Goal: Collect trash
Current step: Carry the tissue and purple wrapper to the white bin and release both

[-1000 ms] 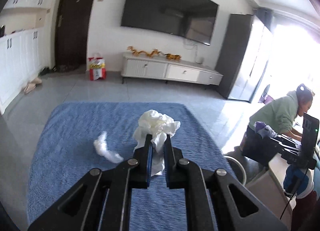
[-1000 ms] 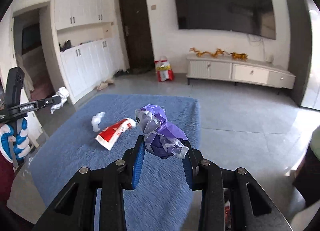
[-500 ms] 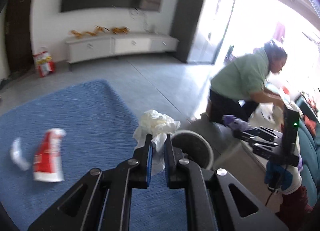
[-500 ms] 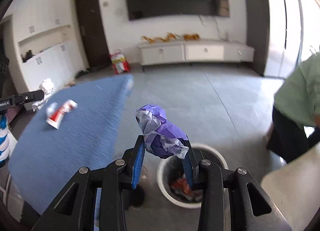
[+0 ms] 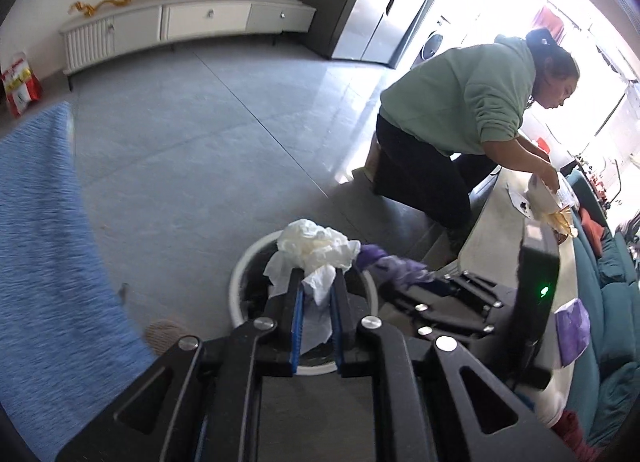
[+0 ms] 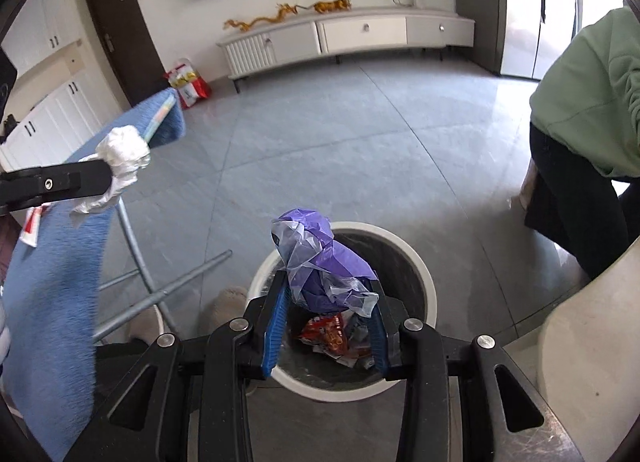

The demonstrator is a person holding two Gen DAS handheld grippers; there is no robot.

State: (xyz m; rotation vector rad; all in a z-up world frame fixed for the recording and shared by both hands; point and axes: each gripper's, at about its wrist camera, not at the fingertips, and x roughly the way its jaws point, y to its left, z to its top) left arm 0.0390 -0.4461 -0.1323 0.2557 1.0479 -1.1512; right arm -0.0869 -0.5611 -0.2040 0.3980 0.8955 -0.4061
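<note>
My left gripper is shut on a crumpled white tissue and holds it above the white round trash bin. My right gripper is shut on a crumpled purple plastic wrapper directly above the same bin, which holds red snack wrappers. The right gripper with the purple wrapper shows in the left wrist view. The left gripper with the tissue shows at the left in the right wrist view.
A table with a blue cloth and metal legs stands left of the bin; a red and white wrapper lies on it. A person in a green hoodie bends over a cream table at the right. A teal sofa is further right.
Both grippers swung right from the blue table to the bin, still holding their trash. The right gripper now hangs directly over the bin opening.
</note>
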